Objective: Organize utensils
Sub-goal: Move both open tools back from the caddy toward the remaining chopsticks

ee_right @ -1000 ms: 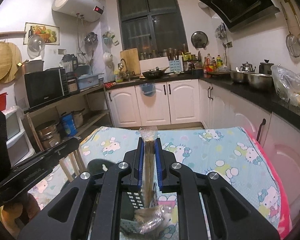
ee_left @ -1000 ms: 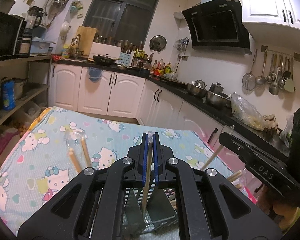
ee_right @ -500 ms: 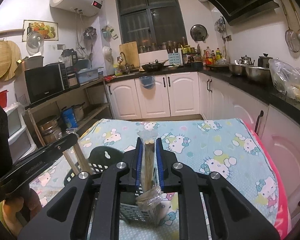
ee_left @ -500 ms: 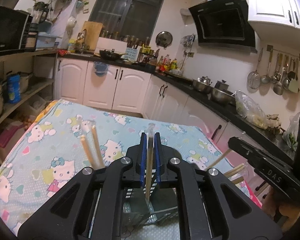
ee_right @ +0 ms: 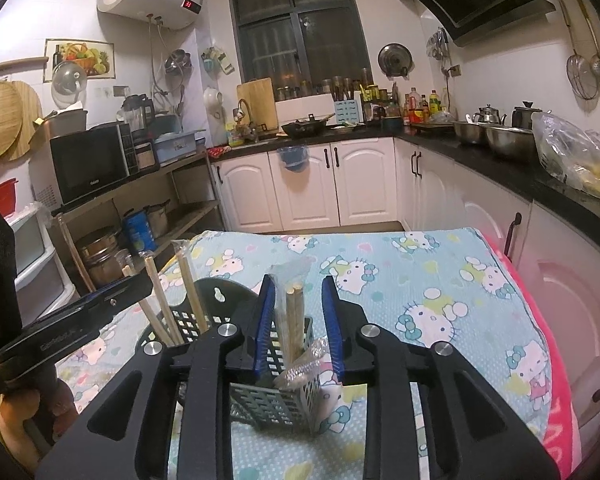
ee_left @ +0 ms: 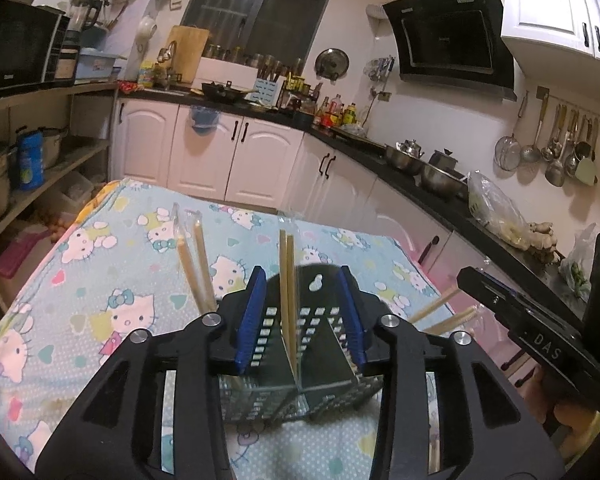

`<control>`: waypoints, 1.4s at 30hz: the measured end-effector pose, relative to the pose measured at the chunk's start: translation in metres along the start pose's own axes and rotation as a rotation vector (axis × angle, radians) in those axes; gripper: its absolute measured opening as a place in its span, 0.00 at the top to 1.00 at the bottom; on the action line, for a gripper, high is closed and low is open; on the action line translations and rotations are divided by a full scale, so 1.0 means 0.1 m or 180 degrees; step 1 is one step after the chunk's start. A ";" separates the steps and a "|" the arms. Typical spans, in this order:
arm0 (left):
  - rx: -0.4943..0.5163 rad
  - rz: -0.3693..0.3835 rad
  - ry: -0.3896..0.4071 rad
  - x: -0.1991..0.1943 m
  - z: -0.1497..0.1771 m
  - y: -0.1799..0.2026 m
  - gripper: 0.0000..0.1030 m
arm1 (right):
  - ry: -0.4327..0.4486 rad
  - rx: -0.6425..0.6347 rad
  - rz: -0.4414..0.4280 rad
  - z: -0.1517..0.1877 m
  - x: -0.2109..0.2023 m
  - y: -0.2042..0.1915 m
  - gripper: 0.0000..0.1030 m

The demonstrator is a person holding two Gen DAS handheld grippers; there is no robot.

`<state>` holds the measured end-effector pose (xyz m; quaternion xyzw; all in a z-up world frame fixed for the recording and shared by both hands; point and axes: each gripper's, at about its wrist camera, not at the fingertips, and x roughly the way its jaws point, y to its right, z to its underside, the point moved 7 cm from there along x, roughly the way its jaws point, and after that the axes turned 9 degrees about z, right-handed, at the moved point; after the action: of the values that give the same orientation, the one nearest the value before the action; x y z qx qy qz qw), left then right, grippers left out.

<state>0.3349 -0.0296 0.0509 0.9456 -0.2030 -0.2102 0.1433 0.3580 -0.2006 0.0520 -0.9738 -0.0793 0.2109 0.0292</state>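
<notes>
Matt perforated plastic caddy (ee_left: 300,384); wooden chopsticks (ee_left: 287,280), glossy wrappers; printed cloth (ee_right: 420,280).

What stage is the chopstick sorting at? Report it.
Done: several wrapped chopstick pairs already stand in the black utensil caddy, including a pair at its left side.

In hand: both tongs are opening. The left tongs have a pair between them, the right tongs another; both pairs stand in the caddy, clear of the pads.

Left: no loose chopsticks show on the cartoon-cat tablecloth, so little seems to remain.
</notes>
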 end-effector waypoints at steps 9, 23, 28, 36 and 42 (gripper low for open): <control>-0.0069 0.0016 -0.0006 -0.17 0.05 0.05 0.58 | 0.0028 0.0000 0.0004 0.02 -0.18 0.03 0.69; -0.0160 0.0063 -0.0110 -0.43 0.25 0.08 0.30 | -0.0066 0.0047 0.0002 0.20 -0.49 0.13 0.56; -0.0197 0.0083 -0.0125 -0.51 0.32 0.10 0.19 | -0.0105 0.0049 0.0001 0.29 -0.59 0.13 0.50; -0.0119 0.0052 -0.0135 -0.63 0.43 0.15 0.11 | -0.0169 0.0065 0.0053 0.44 -0.73 0.15 0.40; -0.0169 0.0047 -0.0177 -0.69 0.55 0.11 0.11 | -0.0210 0.0048 0.0048 0.54 -0.82 0.12 0.38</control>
<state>0.2491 -0.0191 0.0308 0.9337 -0.2082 -0.2406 0.1641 0.2631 -0.2245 0.0352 -0.9667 -0.0713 0.2438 0.0324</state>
